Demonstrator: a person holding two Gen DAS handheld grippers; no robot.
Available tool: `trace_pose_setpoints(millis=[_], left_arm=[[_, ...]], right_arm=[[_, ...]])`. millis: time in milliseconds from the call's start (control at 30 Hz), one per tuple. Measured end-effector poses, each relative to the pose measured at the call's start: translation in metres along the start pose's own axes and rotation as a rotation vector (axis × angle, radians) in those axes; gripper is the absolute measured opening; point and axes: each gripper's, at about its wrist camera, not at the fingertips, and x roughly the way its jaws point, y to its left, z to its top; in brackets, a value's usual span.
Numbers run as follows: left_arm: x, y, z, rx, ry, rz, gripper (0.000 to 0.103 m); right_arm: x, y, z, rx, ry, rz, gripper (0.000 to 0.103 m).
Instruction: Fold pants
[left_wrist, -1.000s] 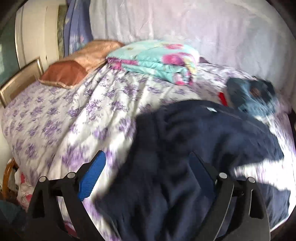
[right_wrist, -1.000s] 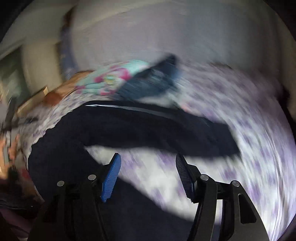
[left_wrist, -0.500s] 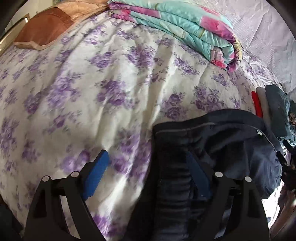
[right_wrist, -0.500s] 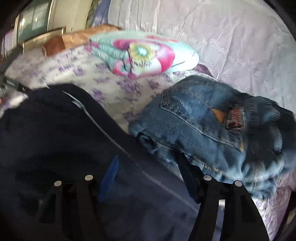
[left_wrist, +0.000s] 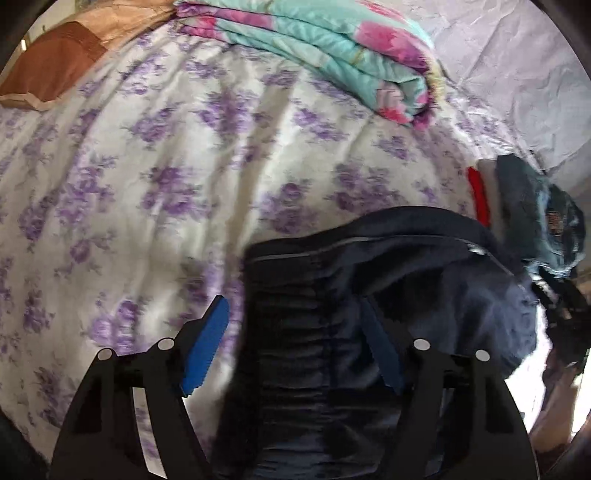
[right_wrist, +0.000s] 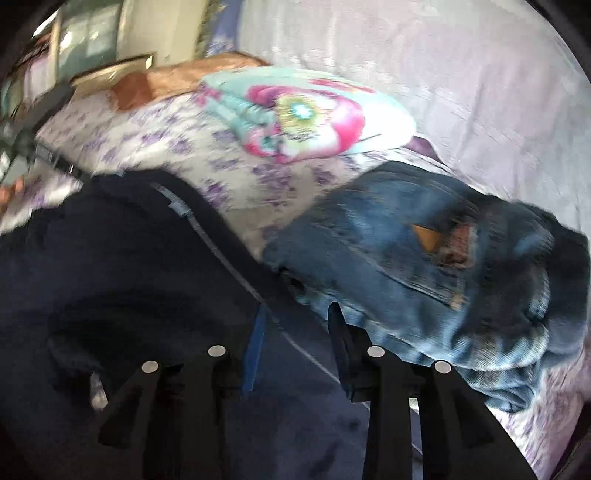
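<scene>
Dark pants (left_wrist: 332, 332) on the flowery bed (left_wrist: 147, 184).
Left gripper (left_wrist: 295, 332) and right gripper (right_wrist: 295, 325) are closing over the pants, not pinching yet.

We see the bed (left_wrist: 155, 192), covered by a white sheet with purple flowers. Directly on it lie: a brown pillow (left_wrist: 55, 70) at upper left, a folded quilt (left_wrist: 332, 55) at top centre, dark pants (left_wrist: 369, 288) at lower centre, and folded jeans (right_wrist: 461, 266) at right.

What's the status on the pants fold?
Left tool and right tool both closing over navy pants, not yet clamped. Folded jeans crowd the right side.
</scene>
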Motion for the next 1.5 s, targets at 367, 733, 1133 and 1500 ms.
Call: trace_pose_setpoints(millis=[367,733,1133,1500], left_arm=[[0.046,-0.005,0.023,-0.024,0.099,-0.02,0.077],[-0.014,-0.02,0.007,0.015,-0.081,-0.059,0.052],[-0.122,-0.008,-0.077,0.072,-0.194,-0.129,0.054],[-0.102,0.091,-0.196,-0.178,-0.033,-0.117,0.063]], right_arm=[[0.033,0.004,0.007,-0.047,0.071,-0.037,0.054],[0.003,0.007,-0.002,-0.026,0.059,0.043,0.006],[-0.193,0.096,-0.064,-0.064,-0.188,0.067,0.006],[-0.135,0.213,-0.196,0.183,-0.104,0.36,0.007]])
